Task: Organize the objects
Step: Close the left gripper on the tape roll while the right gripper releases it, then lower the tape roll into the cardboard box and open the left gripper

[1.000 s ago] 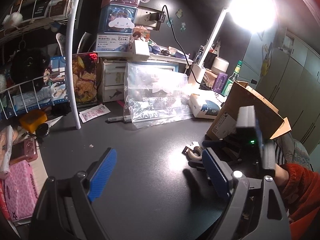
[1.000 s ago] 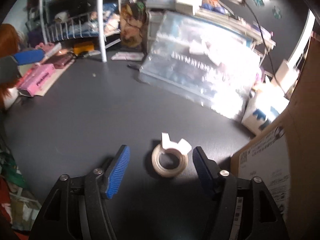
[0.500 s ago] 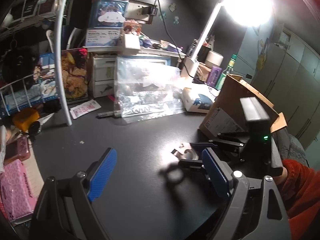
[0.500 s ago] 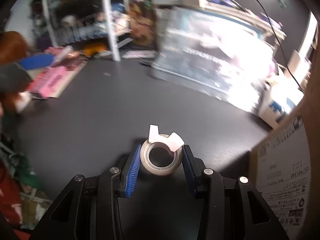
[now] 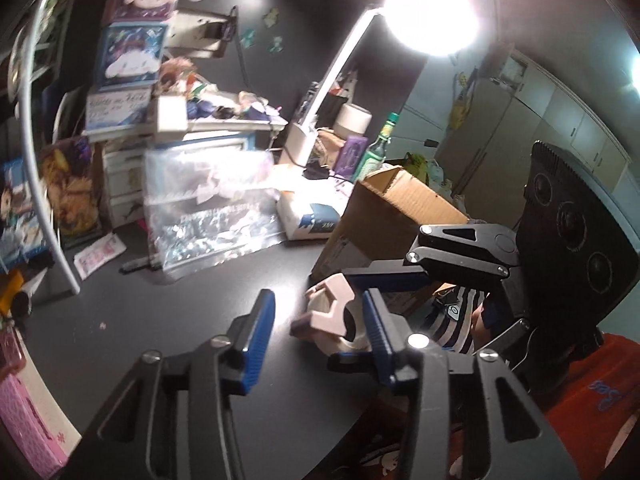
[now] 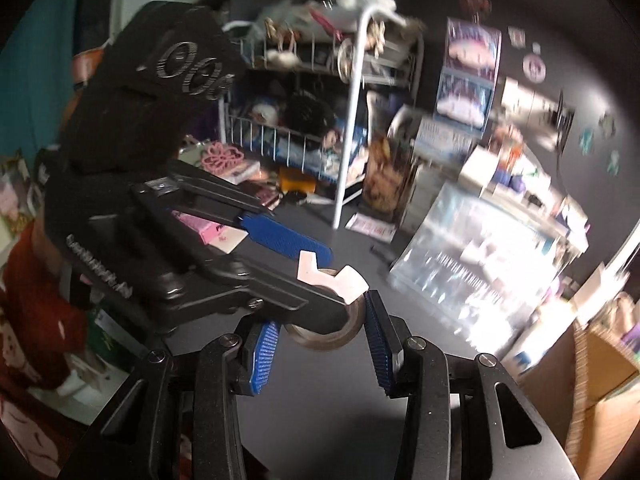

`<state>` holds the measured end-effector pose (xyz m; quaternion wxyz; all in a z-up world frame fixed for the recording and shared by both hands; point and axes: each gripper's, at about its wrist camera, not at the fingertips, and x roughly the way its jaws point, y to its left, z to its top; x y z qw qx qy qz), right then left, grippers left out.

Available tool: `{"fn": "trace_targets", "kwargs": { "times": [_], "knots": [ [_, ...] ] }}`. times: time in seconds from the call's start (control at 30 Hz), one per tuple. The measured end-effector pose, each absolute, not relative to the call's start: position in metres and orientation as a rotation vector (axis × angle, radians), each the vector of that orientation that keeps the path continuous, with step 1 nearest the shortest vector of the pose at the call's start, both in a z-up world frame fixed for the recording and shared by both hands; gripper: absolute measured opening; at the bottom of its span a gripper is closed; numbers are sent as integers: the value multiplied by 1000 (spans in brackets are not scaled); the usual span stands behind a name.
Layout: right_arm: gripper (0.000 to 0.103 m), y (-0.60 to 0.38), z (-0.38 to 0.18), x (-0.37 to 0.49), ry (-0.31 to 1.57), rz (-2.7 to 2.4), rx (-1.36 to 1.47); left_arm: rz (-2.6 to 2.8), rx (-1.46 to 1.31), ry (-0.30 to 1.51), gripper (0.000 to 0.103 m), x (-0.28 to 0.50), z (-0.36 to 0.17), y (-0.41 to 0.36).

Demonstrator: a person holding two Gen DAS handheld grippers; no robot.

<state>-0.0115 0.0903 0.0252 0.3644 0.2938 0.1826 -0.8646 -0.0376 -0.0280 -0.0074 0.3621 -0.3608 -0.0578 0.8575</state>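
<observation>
The right gripper [image 6: 320, 338] jaws clamp the tape roll [image 6: 326, 320] aloft for handover; the left gripper [image 5: 320, 326] jaws gape around it.

Tape roll [image 6: 328, 328]: translucent brownish ring, pale pink-white cutter piece on top. Right gripper [image 6: 320, 344]: black frame, blue ribbed pads [image 6: 264, 352]. Left gripper [image 5: 316, 332]: black frame, blue pads [image 5: 260, 332]. Desk [image 5: 200, 312]: dark grey, plain. Cardboard box [image 5: 384, 216]: brown with a white printed label. Plastic bag [image 5: 208, 208]: clear, glossy, white lettering. Bottle [image 5: 376, 152]: green. Sleeve [image 5: 592, 400]: red-orange, blue lettering. Rack [image 6: 356, 120]: white wire. Pink case [image 5: 24, 424]: pink, fine textured pattern. Two stacked boxes [image 5: 132, 28]: cartoon white-dog prints, pink upper, blue lower. Striped cloth [image 5: 456, 312]: black and white stripes.
</observation>
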Motion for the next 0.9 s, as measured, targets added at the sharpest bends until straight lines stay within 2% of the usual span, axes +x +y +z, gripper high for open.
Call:
{"fn": "trace_targets", "kwargs": {
  "times": [0.13,0.27,0.5,0.8,0.87,0.9],
  "knots": [
    [36,104,47,-4,523,-2257,704,2158,-903,-127,27,-46,13,-7],
    [36,130,60,-10,521,-2299,693,2136,-893,-55,22,-60,29,29],
    [36,198,72,-21,483,-2394,712,2046,-908,11,22,-90,40,103],
    [37,271,65,-44,420,-2447,849,1972,-1011,102,22,-126,27,181],
    [37,280,60,-51,398,-2441,890,1980,-1027,110,30,-129,25,188],
    [37,283,57,-54,393,-2435,916,1990,-1029,108,47,-131,24,188]
  ]
}}
